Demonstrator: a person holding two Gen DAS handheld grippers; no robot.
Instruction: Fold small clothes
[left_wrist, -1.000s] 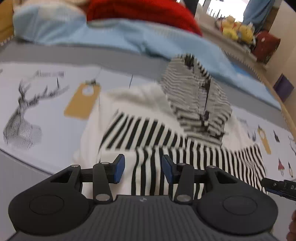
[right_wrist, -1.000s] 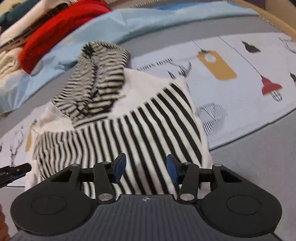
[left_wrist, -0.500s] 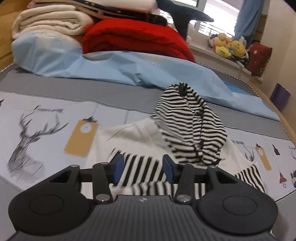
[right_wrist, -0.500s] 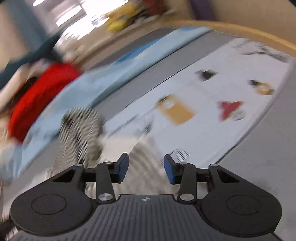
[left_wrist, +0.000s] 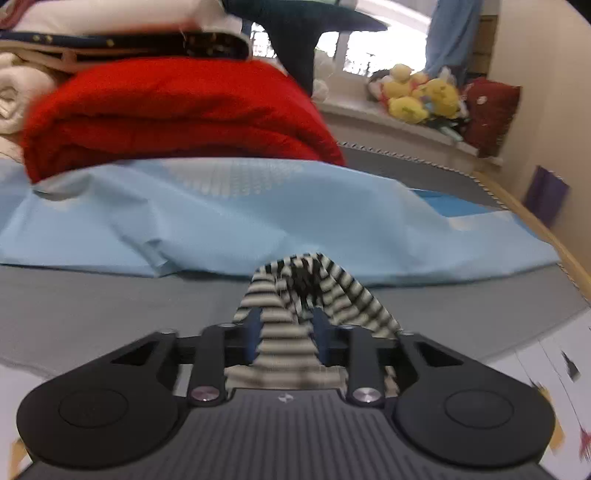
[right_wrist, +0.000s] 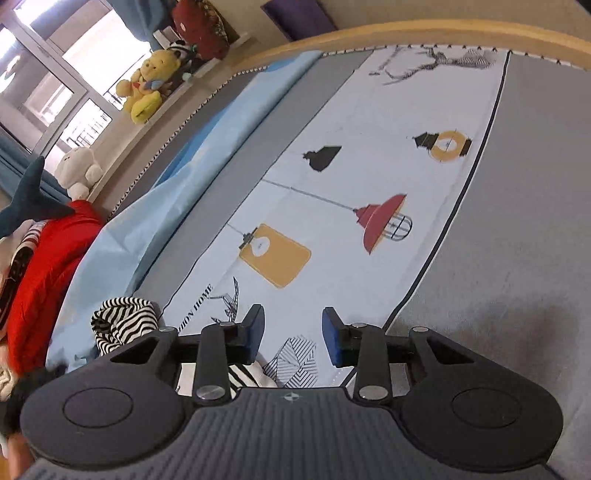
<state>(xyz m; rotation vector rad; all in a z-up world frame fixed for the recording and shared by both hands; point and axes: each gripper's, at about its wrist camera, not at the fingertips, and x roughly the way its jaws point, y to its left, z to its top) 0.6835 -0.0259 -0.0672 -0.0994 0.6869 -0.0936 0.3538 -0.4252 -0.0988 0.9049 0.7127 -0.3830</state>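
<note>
Left wrist view is now showing the left gripper (left_wrist: 286, 334) sitting low over the striped hooded top (left_wrist: 317, 284), where a second earlier the whole garment was lying spread in front of it with the folded body and the hood both in full sight. Striped fabric is filling the gap between the blue pads (left_wrist: 254, 334), but the pads are standing as far apart as they were a second ago, so the gripper is reading as released rather than clamped on the cloth; whether the pads are touching the fabric cannot be told. The right wrist view is changing more: the right gripper (right_wrist: 293, 339) is swinging away from the garment and is now looking across the printed bedsheet (right_wrist: 369, 155), its pads spread and holding nothing. This is suggesting that one fold is finished and the hands are repositioning for the next, probably the hood. The top is lying on the sheet near the light blue cover (left_wrist: 229, 214), in front of the red blanket (left_wrist: 173, 114). Only its hood is showing clearly, standing up as a soft, rumpled peak of narrow black and white stripes; a strip of wider stripes and white cloth is showing under the right gripper. The body is mostly hidden.
</note>
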